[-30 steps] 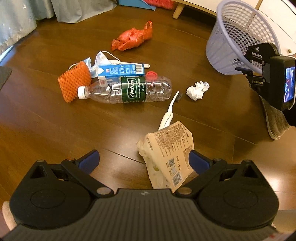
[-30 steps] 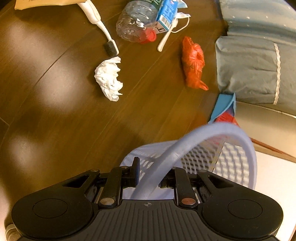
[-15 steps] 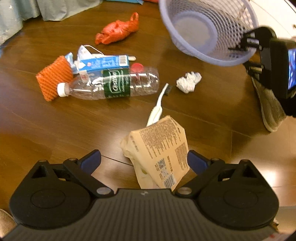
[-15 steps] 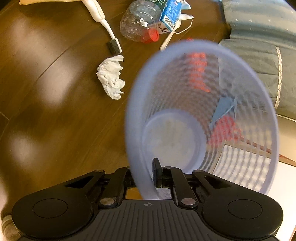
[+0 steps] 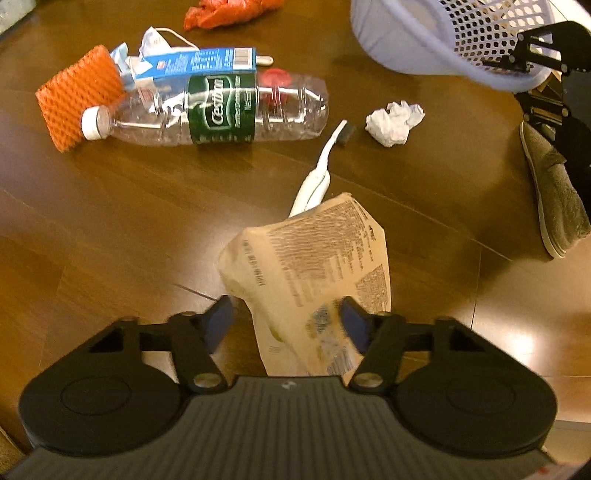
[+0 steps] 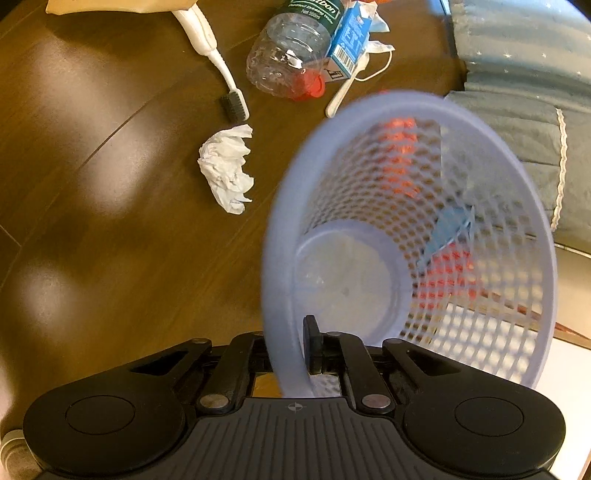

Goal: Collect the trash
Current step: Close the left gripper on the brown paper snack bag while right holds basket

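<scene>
Left gripper (image 5: 286, 319): jaws spread, blue pads (image 5: 218, 323) on either side of a tan printed wrapper (image 5: 314, 273) lying on the wooden floor (image 5: 110, 221), not yet pinching it. Beyond the wrapper, a white toothbrush (image 5: 321, 173), a crumpled tissue (image 5: 393, 122), a clear plastic bottle (image 5: 221, 109) on its side, touching a blue carton (image 5: 201, 66) and an orange foam net (image 5: 79, 96). Farther off, a red plastic bag (image 5: 229, 11). Right gripper (image 6: 291, 354): jaws pressed on the rim of a lavender mesh basket (image 6: 480, 155), held tilted above the floor, mouth toward the camera. Grey slipper (image 5: 554, 192) at the floor's right edge.
</scene>
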`<action>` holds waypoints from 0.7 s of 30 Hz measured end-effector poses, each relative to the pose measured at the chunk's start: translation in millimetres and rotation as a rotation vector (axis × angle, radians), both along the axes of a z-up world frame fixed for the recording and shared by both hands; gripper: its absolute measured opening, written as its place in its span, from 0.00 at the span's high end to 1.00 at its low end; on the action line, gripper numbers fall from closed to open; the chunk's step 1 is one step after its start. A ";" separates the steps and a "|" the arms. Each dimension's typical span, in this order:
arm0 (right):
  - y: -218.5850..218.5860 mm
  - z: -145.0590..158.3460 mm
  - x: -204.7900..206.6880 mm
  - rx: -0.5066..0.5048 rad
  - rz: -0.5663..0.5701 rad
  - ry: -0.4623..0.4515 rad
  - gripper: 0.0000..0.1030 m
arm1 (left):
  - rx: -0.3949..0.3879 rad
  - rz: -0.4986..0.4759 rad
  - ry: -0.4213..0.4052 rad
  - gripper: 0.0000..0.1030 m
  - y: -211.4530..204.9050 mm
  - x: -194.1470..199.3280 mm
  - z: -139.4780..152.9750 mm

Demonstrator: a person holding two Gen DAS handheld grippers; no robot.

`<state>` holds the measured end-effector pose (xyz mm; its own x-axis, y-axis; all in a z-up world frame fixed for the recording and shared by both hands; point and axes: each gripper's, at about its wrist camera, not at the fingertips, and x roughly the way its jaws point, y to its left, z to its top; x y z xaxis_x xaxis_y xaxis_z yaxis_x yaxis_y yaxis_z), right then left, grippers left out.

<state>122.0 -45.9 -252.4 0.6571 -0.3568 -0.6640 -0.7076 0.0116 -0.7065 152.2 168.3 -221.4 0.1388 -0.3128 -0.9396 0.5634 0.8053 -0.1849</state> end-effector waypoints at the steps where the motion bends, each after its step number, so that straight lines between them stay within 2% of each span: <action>1: 0.9 0.0 0.1 -0.001 0.001 0.002 0.96 | 0.004 -0.001 0.003 0.56 0.2 -0.4 -0.3; 4: 1.6 1.4 -3.2 -0.002 -0.001 0.008 0.96 | -0.001 0.000 0.015 0.66 2.1 -0.3 0.4; 6: 2.0 1.8 -4.3 -0.009 0.006 0.014 0.96 | -0.002 -0.003 0.019 0.81 3.1 -0.5 1.9; 9: 1.3 4.4 -5.5 -0.018 0.015 0.021 0.96 | -0.006 -0.008 0.027 0.96 4.1 0.8 6.0; 12: 1.6 5.3 -0.7 -0.021 0.011 0.027 0.96 | -0.006 -0.006 0.026 1.00 5.7 3.3 13.4; 21: 6.2 5.5 0.7 -0.023 0.015 0.036 0.96 | -0.001 -0.009 0.008 1.00 13.4 13.6 48.0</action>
<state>122.7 -39.7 -246.9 0.6385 -0.3626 -0.6788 -0.7323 -0.0150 -0.6808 165.7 181.7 -173.5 0.1288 -0.3153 -0.9402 0.5691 0.8000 -0.1903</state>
